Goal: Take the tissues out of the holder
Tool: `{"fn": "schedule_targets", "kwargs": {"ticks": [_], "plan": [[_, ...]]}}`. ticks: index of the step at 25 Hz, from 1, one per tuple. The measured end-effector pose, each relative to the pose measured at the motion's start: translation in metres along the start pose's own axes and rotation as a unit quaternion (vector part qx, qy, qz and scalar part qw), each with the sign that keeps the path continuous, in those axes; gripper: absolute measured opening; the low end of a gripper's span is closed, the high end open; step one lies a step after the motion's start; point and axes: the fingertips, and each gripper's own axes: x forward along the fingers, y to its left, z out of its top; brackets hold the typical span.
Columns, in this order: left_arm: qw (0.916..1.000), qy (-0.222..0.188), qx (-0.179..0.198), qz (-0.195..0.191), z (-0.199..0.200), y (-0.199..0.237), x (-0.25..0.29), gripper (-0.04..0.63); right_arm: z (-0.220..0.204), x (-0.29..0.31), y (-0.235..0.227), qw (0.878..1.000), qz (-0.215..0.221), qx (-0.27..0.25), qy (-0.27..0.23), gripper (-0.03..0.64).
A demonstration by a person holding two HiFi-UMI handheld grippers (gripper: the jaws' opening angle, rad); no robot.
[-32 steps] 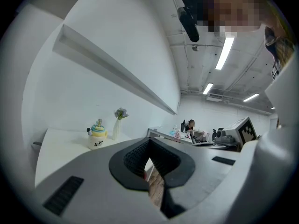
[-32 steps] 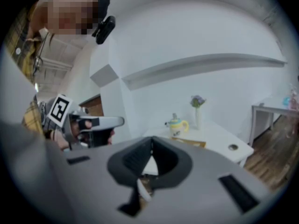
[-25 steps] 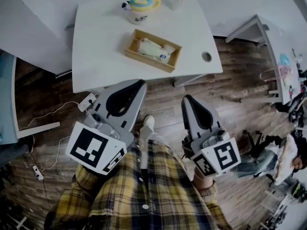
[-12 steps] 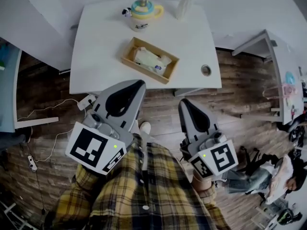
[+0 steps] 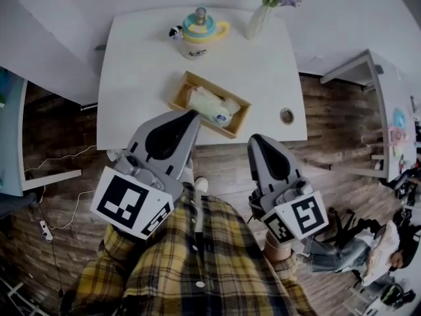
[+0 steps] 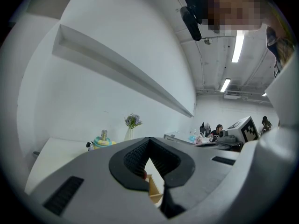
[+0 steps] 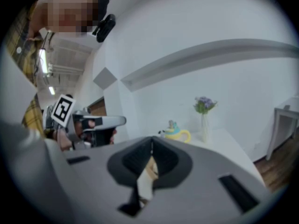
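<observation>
A wooden holder (image 5: 223, 89) lies slantwise on the white table (image 5: 138, 71), and a pale tissue pack (image 5: 209, 104) rests inside it. My left gripper (image 5: 193, 114) is shut and empty; its tip hangs over the table's front edge, just short of the holder's near-left corner. In the left gripper view the jaws (image 6: 148, 140) meet at the tip, and a bit of the holder (image 6: 154, 189) shows below them. My right gripper (image 5: 254, 138) is shut and empty, above the floor just in front of the table, near the holder's right end. Its jaws (image 7: 151, 140) are also together.
A striped teapot (image 5: 199, 30) and a vase of purple flowers (image 5: 263, 12) stand at the table's far edge. A cable hole (image 5: 286, 116) sits near the front right corner. Cables (image 5: 59, 157) trail over the wooden floor at left. Another desk (image 5: 385, 104) and a seated person (image 5: 368, 255) are at right.
The table has drawn nearer in the head view. Both grippers have come closer to it, and the left tip now overlaps its front edge. Both stay shut.
</observation>
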Motion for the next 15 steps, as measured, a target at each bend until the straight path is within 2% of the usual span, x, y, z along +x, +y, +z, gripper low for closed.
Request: {"fn": "schedule_targets", "kwargs": {"ticks": [11,15], "plan": [[0.9985,0.005,0.004,-0.054,0.023,0.064,0.061,0.005,0.037,0.081,-0.038,0.999,-0.046,-0.005,-0.013,0.012],[0.9970,0.019,-0.010,-0.074,0.022,0.078,0.074,0.005,0.042,0.100,-0.046,0.998,-0.067,-0.002,-0.012,0.012]]}}
